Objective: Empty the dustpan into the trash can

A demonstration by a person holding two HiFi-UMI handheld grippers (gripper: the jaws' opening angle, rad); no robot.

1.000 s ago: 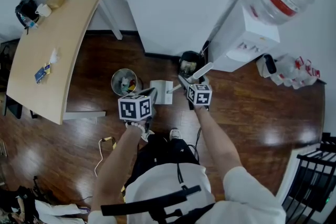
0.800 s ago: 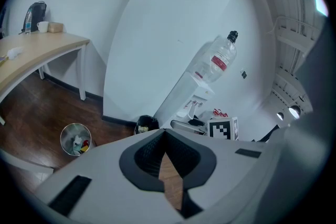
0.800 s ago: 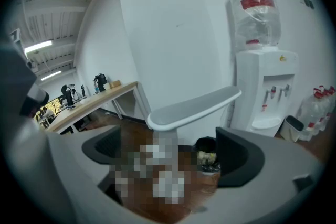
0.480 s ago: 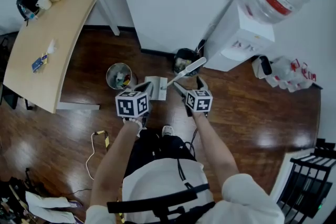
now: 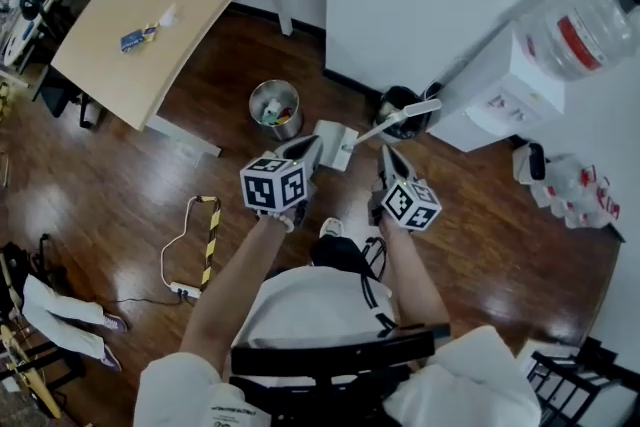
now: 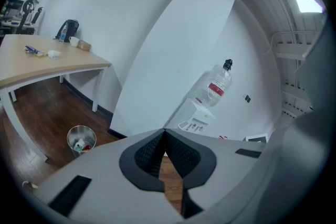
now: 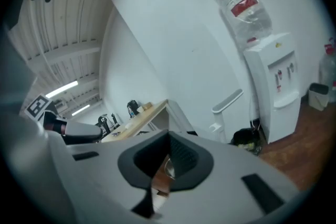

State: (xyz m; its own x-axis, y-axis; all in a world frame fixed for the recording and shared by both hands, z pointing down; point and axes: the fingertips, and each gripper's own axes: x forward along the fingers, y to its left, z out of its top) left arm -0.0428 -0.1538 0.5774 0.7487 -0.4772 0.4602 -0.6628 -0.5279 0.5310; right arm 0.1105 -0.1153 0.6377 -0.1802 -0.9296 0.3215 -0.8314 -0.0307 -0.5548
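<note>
On the wood floor just beyond both grippers, the white dustpan stands on its own between the steel trash can to its left and a black bin to its right, its handle leaning right. The left gripper has its jaws shut tight on nothing. The right gripper has just been closing its jaws, and they meet with nothing between them. So neither holds the pan. That fits a pan waiting to be picked up, or one set back after tipping; its contents can't be seen.

Open dark wooden floor around round metal trash can, white long-handled dustpan just beside, pale wooden table left, black bin and white water dispenser crowding right.
</note>
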